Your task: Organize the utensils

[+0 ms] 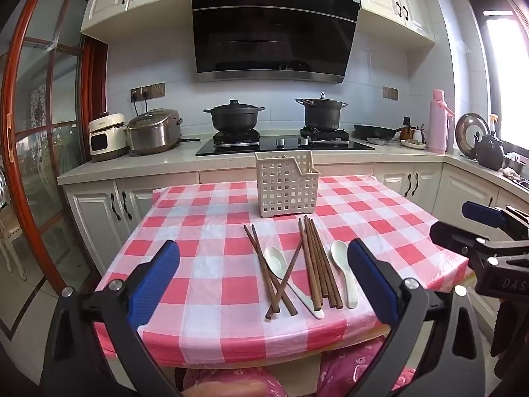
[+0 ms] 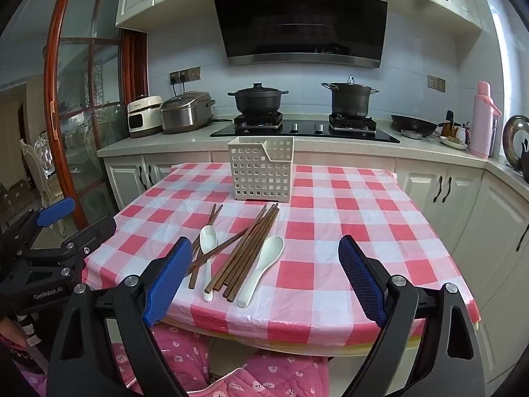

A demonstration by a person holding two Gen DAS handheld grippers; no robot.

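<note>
Utensils are left loose on the checked table [image 1: 205,284]: a chopsticks bundle [image 1: 317,258], a crossed chopsticks pair [image 1: 267,271], and two white spoons, one spoon [image 1: 276,258] pinned under the crossed sticks, the other spoon [image 1: 344,268] beside the bundle. The white basket [image 1: 286,185] is stood just behind them, empty as far as is seen. Left gripper [image 1: 264,278] and right gripper [image 2: 264,278] are held over the near edge, jaws spread wide, nothing pinched. Risk: sticks are likely scattered or rolled off the near edge if the pile is nudged; the basket could be tipped. Open room is seen on both sides.
</note>
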